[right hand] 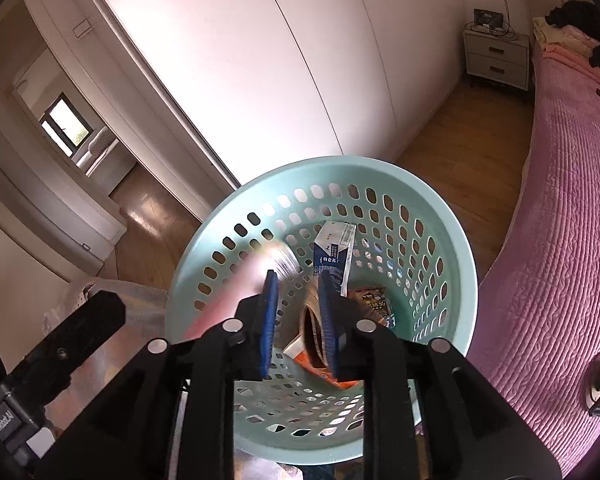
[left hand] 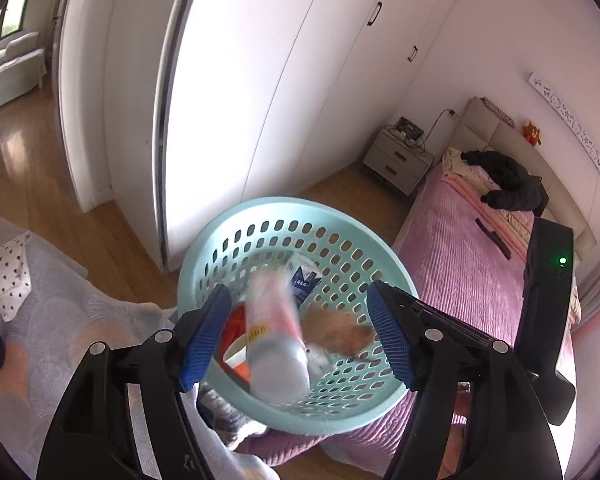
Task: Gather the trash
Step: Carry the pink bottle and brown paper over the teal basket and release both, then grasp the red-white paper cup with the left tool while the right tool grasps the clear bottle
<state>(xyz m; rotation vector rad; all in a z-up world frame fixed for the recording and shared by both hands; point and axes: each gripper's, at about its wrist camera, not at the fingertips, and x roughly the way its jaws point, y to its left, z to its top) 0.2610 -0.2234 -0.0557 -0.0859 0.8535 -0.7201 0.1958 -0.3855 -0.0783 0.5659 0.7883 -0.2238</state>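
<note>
Mostly blur: bottle (left hand: 276, 332) smeared mid-basket, label unreadable to me. Basket (left hand: 236, 216) mint plastic, round, perforated walls; holds blue-white carton (right hand: 334, 254), brown crumpled scrap (left hand: 336, 330), snack wrapper (right hand: 376, 300). Left gripper (left hand: 298, 338) fingers spread wide, gripping nothing, bottle between them untouched. Right gripper (right hand: 298, 318) pads narrow, gap visible; whether pinching anything, I cannot tell.

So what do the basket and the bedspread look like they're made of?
The basket looks like moulded plastic, pale mint with a smooth, slightly glossy finish; its walls are punched with even rows of holes. The bedspread looks like soft quilted fabric, matte pink, with fine stitched ridges, though the exact fibre is unclear.
</note>
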